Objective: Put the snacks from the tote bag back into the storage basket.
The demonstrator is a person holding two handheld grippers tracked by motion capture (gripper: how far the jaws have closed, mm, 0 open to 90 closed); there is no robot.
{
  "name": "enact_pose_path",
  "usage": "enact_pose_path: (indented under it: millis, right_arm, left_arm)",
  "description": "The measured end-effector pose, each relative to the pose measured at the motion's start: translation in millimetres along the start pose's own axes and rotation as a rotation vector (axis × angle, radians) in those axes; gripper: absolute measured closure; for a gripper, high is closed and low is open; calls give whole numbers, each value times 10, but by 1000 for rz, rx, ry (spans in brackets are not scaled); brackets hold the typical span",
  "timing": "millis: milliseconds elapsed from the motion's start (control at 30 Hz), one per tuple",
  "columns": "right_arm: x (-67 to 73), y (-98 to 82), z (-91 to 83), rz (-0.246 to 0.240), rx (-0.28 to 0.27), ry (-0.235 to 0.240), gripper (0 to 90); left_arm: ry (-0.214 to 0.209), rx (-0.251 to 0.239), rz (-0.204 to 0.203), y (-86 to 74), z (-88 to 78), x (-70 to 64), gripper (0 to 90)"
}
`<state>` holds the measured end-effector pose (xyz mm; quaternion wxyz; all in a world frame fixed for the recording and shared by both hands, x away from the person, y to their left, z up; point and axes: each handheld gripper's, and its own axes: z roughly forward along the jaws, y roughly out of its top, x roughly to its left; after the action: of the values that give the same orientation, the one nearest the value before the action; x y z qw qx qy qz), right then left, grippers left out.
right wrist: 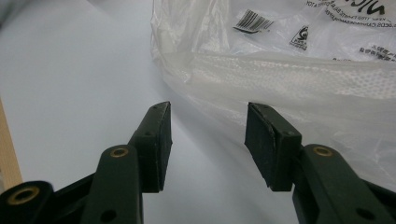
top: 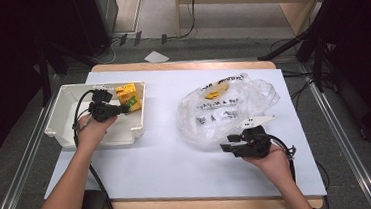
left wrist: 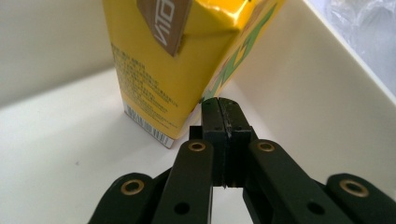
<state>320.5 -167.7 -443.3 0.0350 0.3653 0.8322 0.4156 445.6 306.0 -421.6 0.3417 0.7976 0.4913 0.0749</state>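
Inside the smooth white rectangular tub (top: 63,111), the left claw (left wrist: 222,108) was clenched empty just beside a glossy yellow carton (left wrist: 187,60). Meanwhile, the right claw (right wrist: 208,126) was held released by the crinkled clear plastic bag (right wrist: 299,74) on the matte worktop (top: 158,167).

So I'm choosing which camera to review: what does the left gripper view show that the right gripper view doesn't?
Left gripper view: the left gripper, jaws shut with nothing between them, beside a yellow carton in the white bin.
Right gripper view: the right gripper, jaws open, in front of the clear plastic bag on the light tabletop.
Both: a pair of black jaws rising from the bottom, and part of the bag.
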Motion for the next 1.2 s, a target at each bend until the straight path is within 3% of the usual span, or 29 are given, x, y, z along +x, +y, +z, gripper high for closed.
enact_pose_path:
  millis: [600,1067,1200]
  right_arm:
    - [-3,-4,-9,0,-4,-5,519]
    - [-5,-9,-11,1,-3,-6,519]
    - [-2,-8,-9,1,-2,-5,519]
  left_arm:
    - [-1,-20,-54,-18,16,120,900]
    - [-34,-30,-65,-26,-23,135,838]
    - [-68,-28,-77,-13,-52,113,796]
